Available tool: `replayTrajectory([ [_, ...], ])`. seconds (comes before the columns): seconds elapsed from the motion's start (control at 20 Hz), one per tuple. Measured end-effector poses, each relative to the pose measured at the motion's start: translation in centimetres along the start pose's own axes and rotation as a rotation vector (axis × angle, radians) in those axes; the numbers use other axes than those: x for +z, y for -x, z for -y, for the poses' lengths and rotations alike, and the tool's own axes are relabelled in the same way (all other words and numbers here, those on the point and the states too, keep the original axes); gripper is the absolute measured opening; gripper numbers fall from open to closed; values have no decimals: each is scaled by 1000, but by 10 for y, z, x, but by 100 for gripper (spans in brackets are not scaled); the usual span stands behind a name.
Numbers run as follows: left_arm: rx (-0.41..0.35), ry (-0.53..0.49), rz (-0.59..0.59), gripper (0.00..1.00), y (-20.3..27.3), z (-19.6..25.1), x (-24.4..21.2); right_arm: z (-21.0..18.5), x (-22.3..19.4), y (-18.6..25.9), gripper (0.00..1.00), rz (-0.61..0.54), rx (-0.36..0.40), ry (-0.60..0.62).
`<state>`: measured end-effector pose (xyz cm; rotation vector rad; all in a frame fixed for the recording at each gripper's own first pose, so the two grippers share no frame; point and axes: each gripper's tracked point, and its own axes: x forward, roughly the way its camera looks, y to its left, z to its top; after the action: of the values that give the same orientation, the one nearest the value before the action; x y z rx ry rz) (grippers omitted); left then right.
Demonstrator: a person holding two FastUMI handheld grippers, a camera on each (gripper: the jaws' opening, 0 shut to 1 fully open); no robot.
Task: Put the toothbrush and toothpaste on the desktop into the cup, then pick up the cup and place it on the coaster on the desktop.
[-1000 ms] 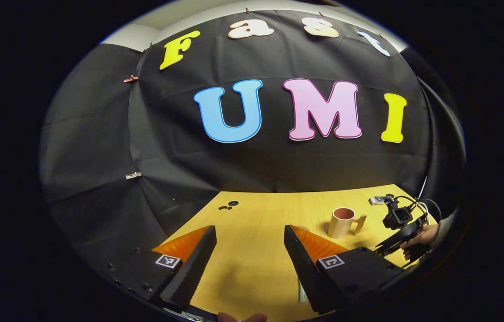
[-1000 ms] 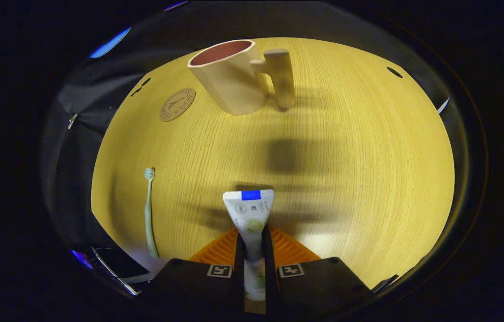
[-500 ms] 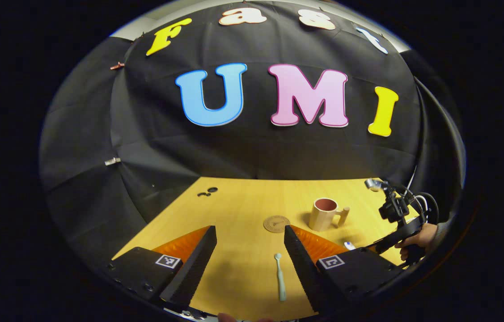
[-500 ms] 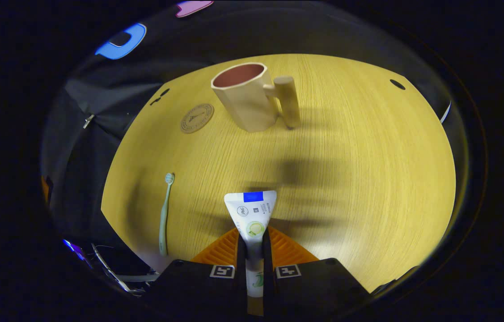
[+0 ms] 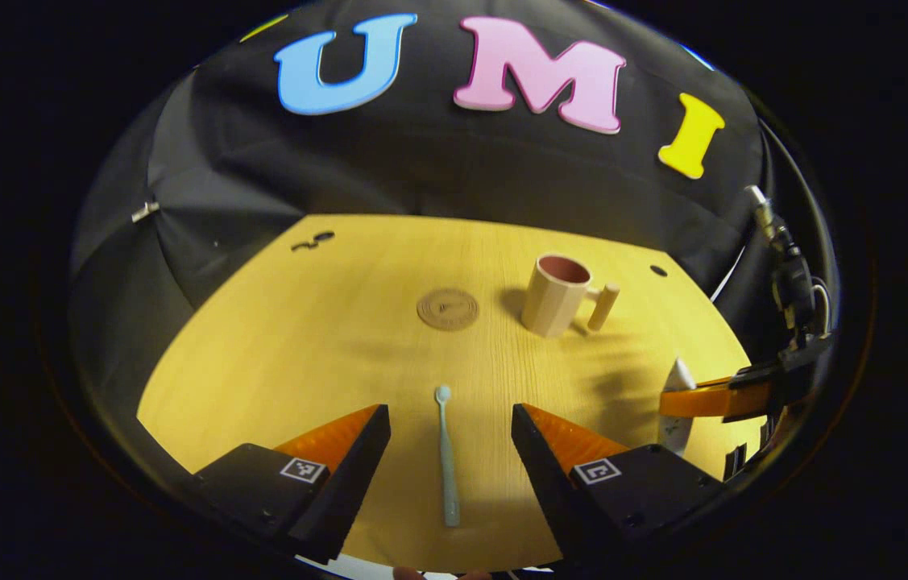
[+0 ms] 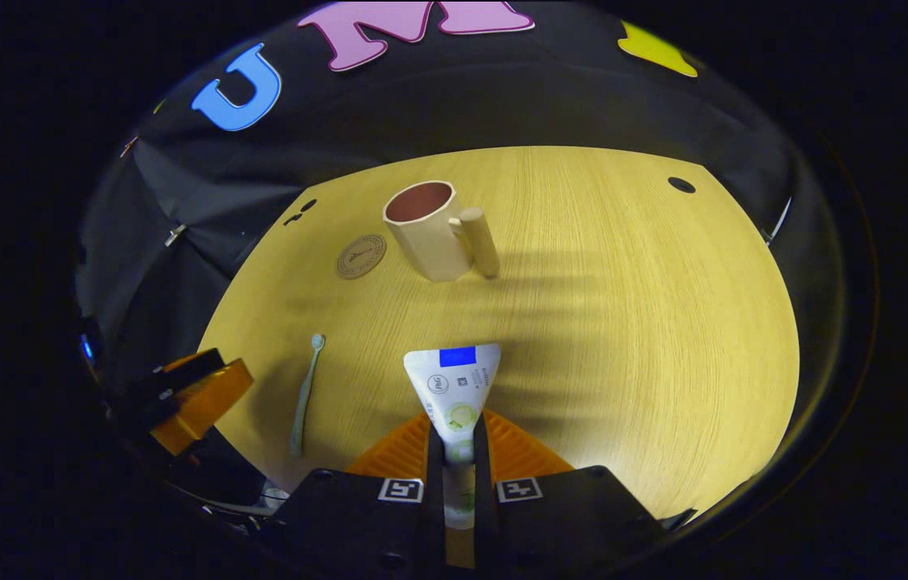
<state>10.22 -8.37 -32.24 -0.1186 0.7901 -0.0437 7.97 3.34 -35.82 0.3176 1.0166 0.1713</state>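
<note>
A pale green toothbrush [image 5: 445, 459] lies on the wooden desktop [image 5: 325, 338], lined up between the fingers of my open left gripper [image 5: 450, 423], which hovers above it. My right gripper [image 6: 454, 439] is shut on a white toothpaste tube [image 6: 454, 387], lifted off the desktop with its flat crimped end forward. The beige cup [image 6: 428, 232] with a pink inside and a peg handle stands upright farther back. Just left of it lies a round cork coaster [image 6: 361, 256]. In the left gripper view the tube [image 5: 677, 387] and the right gripper [image 5: 711, 399] appear at the right edge.
The desktop [image 6: 623, 322] has small dark holes near its back corners [image 6: 681, 184]. Black cloth walls close the booth behind and to the left. The left gripper [image 6: 196, 399] shows at the left edge of the right gripper view, near the toothbrush [image 6: 307, 395].
My left gripper has tilted down and come over the toothbrush, which now lies between its fingers. My right gripper has risen and pulled back with the tube, so the cup looks farther off.
</note>
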Motion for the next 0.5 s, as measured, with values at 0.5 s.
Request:
replayTrajectory([
  [0.5,109,-56,-257,92,-52,-20,-54,18,-3,-2,18,11,0,63],
])
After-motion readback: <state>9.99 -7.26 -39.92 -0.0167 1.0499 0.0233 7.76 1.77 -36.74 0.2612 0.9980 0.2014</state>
